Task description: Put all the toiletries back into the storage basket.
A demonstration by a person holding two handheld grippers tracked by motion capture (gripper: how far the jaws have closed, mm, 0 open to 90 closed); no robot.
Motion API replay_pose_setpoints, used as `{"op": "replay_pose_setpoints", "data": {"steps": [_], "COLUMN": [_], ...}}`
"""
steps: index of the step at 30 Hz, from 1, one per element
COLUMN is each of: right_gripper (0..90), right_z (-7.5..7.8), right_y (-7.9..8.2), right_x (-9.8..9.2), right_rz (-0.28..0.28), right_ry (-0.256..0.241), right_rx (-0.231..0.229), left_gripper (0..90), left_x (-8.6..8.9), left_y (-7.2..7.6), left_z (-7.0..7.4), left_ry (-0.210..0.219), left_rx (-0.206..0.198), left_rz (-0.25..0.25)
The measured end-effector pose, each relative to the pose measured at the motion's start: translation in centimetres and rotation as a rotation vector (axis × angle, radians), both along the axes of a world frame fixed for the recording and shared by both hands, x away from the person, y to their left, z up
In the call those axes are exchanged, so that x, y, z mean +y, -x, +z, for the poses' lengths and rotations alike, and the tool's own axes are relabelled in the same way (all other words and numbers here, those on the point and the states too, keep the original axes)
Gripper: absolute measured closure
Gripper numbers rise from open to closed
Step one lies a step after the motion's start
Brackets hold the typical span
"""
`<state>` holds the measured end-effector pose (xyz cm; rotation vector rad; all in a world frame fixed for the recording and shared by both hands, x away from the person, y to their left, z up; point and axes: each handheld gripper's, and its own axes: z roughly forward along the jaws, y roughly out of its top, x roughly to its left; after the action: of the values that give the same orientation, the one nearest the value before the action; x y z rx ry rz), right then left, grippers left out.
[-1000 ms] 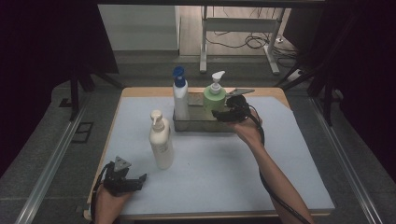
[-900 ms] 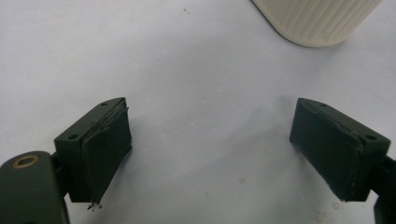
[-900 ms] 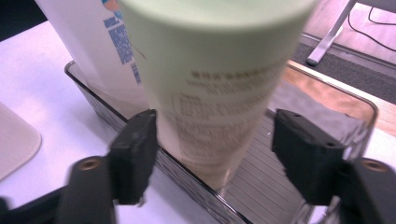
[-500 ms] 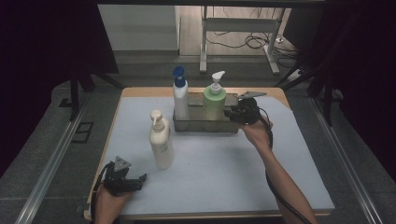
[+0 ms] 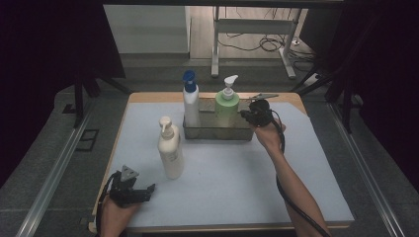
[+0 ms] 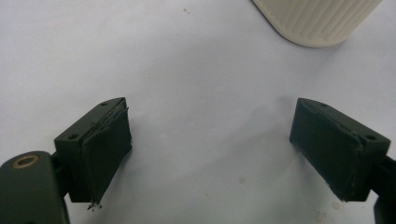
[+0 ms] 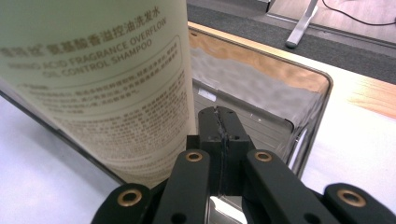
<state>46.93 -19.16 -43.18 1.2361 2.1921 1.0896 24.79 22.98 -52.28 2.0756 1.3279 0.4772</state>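
Since before, right claw (image 5: 245, 114) moves back from the green bottle (image 5: 227, 105), jaws pressed together empty just beside it; left claw (image 5: 141, 190) rests spread wide.

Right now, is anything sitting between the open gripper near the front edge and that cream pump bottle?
Nothing visible does. The left gripper rests open on the white mat, and only bare mat lies between its jaws and the cream pump bottle just beyond.
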Motion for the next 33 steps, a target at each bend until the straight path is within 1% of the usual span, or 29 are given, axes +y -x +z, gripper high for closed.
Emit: {"op": "replay_pose_setpoints", "data": {"steps": [4, 6, 8, 10, 13, 17, 19, 23, 28, 33], "right_gripper": [89.1, 89.1, 89.1, 89.1, 89.0, 89.1, 89.2, 89.2, 89.2, 89.2], "right_z": [-0.2, -0.3, -0.4, -0.6, -0.9, -1.3, -1.5, -1.6, -1.7, -1.9], "right_y": [-0.3, -0.4, -0.6, -0.8, -1.2, -1.5, -1.6, -1.7, -1.8, -1.9], "right_x": [0.4, 0.6, 0.7, 0.8, 1.0, 1.3, 1.5, 1.5, 1.6, 1.9], "right_rz": [0.007, 0.006, 0.024, 0.015, -0.005, -0.017, -0.025, -0.031, -0.036, -0.030], "right_ry": [0.009, 0.020, 0.014, 0.026, 0.011, -0.005, 0.004, 0.004, 0.007, 0.004], "right_rx": [0.000, -0.014, -0.020, -0.019, 0.002, 0.029, 0.030, 0.049, 0.055, 0.066], "left_gripper": [12.1, 12.1, 12.2, 12.1, 12.1, 12.1, 12.1, 12.1, 12.1, 12.1], "left_x": [0.0, 0.0, 0.0, 0.0, 0.0, 0.0, 0.0, 0.0, 0.0, 0.0], "left_y": [0.0, 0.0, 0.0, 0.0, 0.0, 0.0, 0.0, 0.0, 0.0, 0.0], "left_z": [0.0, 0.0, 0.0, 0.0, 0.0, 0.0, 0.0, 0.0, 0.0, 0.0], "left_ry": [0.000, -0.001, 0.000, 0.000, 0.000, 0.001, 0.001, 0.001, 0.000, 0.001], "left_rx": [0.000, -0.001, -0.001, -0.001, 0.000, 0.000, 0.000, 0.000, -0.001, 0.000], "left_rz": [0.000, 0.001, 0.001, 0.001, 0.000, 0.001, 0.000, 0.001, 0.001, 0.001]}}
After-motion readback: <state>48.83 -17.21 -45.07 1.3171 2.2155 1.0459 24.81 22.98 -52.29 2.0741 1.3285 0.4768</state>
